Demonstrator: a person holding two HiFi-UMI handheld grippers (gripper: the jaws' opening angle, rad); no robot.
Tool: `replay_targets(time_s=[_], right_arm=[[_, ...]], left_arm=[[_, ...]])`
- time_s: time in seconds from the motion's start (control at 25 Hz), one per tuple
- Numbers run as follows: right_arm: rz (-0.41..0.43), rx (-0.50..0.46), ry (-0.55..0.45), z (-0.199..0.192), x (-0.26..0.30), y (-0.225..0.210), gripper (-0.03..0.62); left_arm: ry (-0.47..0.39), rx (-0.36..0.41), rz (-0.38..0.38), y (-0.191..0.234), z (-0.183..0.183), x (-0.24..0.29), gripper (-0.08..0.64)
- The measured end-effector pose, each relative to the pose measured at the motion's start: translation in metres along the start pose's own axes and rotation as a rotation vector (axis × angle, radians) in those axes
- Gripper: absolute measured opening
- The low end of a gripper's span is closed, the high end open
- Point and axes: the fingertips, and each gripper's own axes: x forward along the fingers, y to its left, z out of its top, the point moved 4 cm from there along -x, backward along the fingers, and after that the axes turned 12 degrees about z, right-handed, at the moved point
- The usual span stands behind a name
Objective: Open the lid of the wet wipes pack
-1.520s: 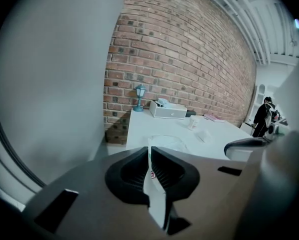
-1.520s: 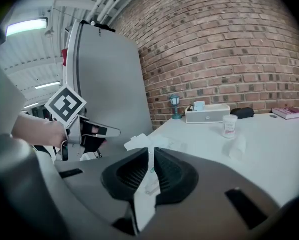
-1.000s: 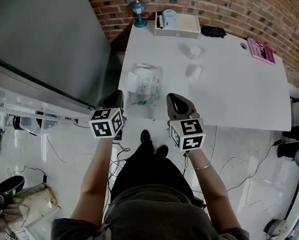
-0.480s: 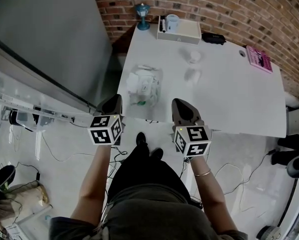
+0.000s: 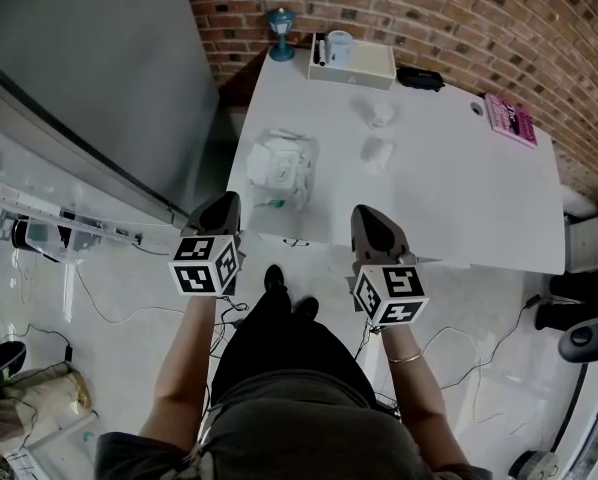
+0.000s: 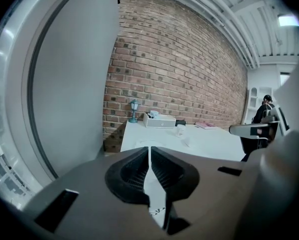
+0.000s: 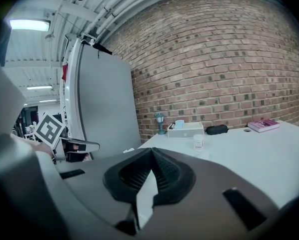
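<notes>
White table (image 5: 459, 208): wet wipes pack (image 5: 279, 166) near front-left edge; box (image 5: 354, 65), lamp (image 5: 281, 31), pink book (image 5: 510, 120) along back.

A white table (image 5: 459, 198) stands against a red brick wall (image 5: 429, 8) at twelve o'clock. A large grey panel (image 5: 89, 58) fills ten o'clock. The floor (image 5: 109, 363) is pale.

I count 2 grippers: left gripper (image 5: 226, 204), right gripper (image 5: 367, 216). 1 table (image 5: 479, 198). 1 wipes pack (image 5: 279, 163). 1 white box (image 5: 364, 66). 1 mug (image 5: 340, 43). 1 blue lamp (image 5: 279, 26). 1 black pouch (image 5: 419, 76). 1 pink book (image 5: 510, 120). 1 small jar (image 5: 382, 114). 1 white lump (image 5: 377, 151), can't tell what.
</notes>
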Motion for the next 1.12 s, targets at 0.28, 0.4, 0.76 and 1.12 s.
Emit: replay_targets(time_s=[0.28,0.4,0.76,1.12], right_arm=[[-0.048,0.005,-0.007,-0.001,-0.022,-0.007,0.003],[-0.055,0.006,-0.010,0.001,-0.030,-0.010,0.003],[-0.036,0.030,-0.035,0.001,-0.037,-0.009,0.003],[-0.042,0.031,-0.026,0.003,-0.028,-0.018,0.003]], left_arm=[[0.000,0.017,-0.005,-0.008,-0.007,-0.007,0.032],[0.002,0.021,-0.006,-0.010,-0.008,-0.010,0.032],[0.003,0.021,-0.010,-0.015,-0.010,-0.013,0.032],[0.013,0.029,-0.014,-0.009,-0.004,0.005,0.032]])
